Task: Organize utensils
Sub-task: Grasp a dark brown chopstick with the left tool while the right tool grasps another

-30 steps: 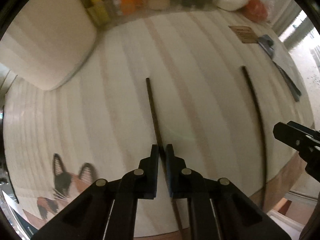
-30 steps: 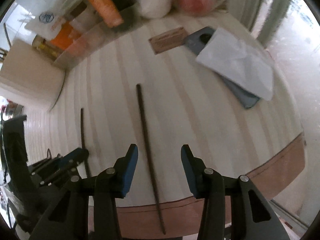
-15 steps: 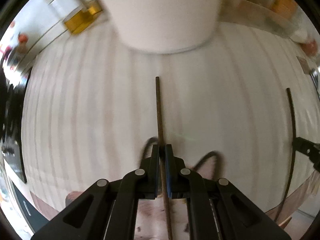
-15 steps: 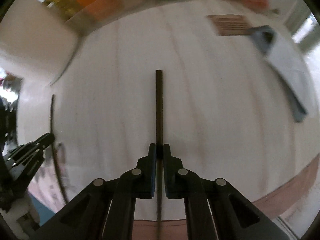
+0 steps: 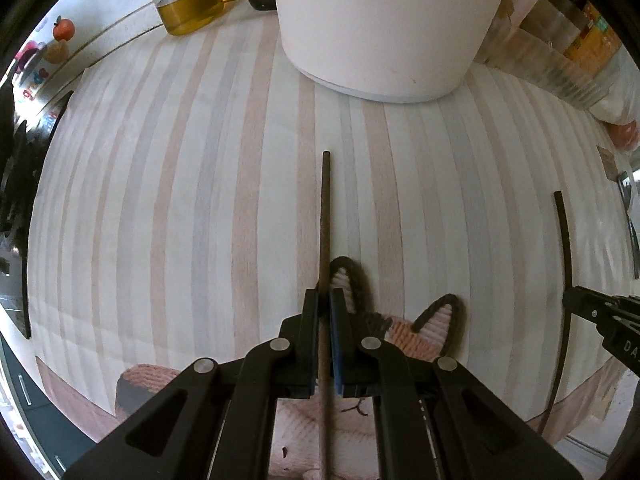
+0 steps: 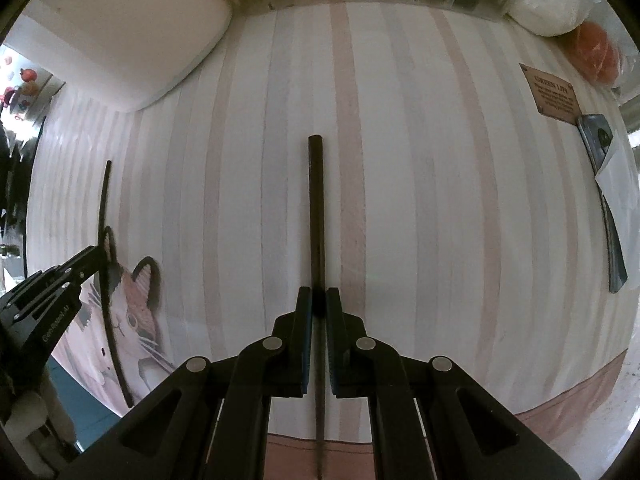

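Striped tablecloth [image 5: 200, 200], each tool — left [image 5: 324, 300], right [image 6: 319, 297] — clamping a chopstick

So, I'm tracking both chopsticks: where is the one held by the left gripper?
In the left wrist view, the brown chopstick is clamped in the left gripper, pointing toward the white container.

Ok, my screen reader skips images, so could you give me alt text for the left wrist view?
The left tool is shut on a dark chopstick that points toward a large white container on a striped tablecloth. The right tool holds a second chopstick at the right edge.
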Action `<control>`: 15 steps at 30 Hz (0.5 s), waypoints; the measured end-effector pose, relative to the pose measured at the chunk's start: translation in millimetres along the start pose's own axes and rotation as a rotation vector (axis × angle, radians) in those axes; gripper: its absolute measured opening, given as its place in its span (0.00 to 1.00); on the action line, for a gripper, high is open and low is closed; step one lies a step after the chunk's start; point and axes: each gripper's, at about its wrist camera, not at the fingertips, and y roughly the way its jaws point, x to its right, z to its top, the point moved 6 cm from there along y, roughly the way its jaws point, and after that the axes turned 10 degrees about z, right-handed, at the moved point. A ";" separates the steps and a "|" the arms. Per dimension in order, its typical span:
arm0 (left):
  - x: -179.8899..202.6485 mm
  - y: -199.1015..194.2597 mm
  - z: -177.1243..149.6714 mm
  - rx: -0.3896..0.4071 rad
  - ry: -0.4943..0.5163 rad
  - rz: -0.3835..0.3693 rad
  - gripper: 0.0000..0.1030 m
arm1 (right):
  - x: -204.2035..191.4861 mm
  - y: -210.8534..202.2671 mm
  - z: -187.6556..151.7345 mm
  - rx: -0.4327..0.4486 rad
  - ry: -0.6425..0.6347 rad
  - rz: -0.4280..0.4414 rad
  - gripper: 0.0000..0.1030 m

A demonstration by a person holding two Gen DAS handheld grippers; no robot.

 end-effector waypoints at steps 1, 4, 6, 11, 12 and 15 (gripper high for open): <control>-2.4 2.0 2.2 -0.001 -0.001 -0.003 0.04 | 0.5 0.1 1.1 -0.004 0.007 0.001 0.07; -3.5 7.6 11.9 0.000 -0.002 -0.007 0.04 | 5.8 0.5 7.8 -0.009 0.012 -0.006 0.07; -2.9 6.3 15.1 -0.001 -0.001 -0.007 0.04 | 4.9 -1.4 18.9 -0.012 0.004 -0.016 0.07; 3.8 3.7 14.8 0.001 -0.002 -0.006 0.05 | -0.3 -1.1 31.5 -0.025 -0.019 -0.051 0.07; 3.8 4.5 15.3 0.001 -0.001 -0.005 0.05 | -1.7 -0.9 32.8 -0.027 -0.024 -0.059 0.07; 9.6 5.0 18.2 0.000 -0.002 -0.006 0.05 | 0.3 10.2 39.8 -0.027 -0.036 -0.072 0.07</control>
